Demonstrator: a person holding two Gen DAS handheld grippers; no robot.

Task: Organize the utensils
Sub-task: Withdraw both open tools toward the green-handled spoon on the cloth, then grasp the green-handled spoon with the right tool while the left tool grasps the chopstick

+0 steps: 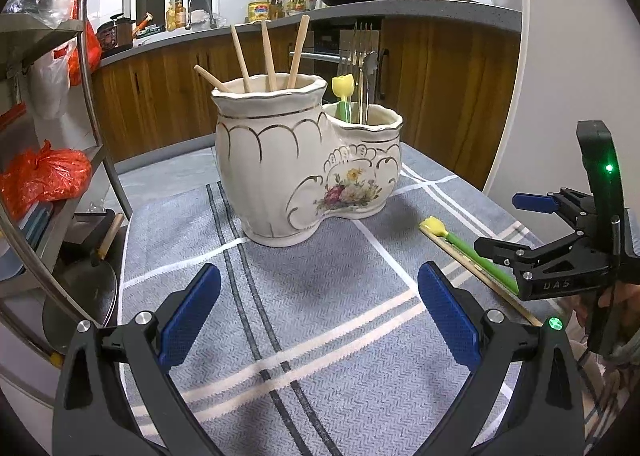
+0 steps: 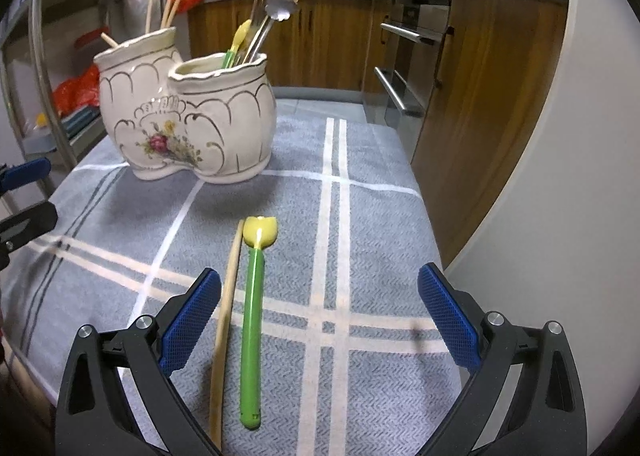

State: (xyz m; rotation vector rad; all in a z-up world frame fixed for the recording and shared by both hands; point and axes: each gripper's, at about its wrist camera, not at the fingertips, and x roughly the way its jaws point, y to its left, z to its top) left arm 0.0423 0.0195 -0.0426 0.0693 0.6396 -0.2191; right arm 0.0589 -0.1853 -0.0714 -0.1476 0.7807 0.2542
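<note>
Left gripper (image 1: 319, 312): jaws spread wide, blue pads (image 1: 188, 318) facing each other across bare cloth, nothing between them, held low over the near part of the table and pointed toward the far side. Right gripper (image 2: 319, 314): likewise wide open, gripping nothing, hovering low at the near right. Seen from the left wrist view, the right gripper (image 1: 532, 203) sits at the right edge, black frame tilted, one blue fingertip pointing left, a green light glowing on its body. A hand (image 1: 608, 298) partly visible behind it, wrapped round the handle.
</note>
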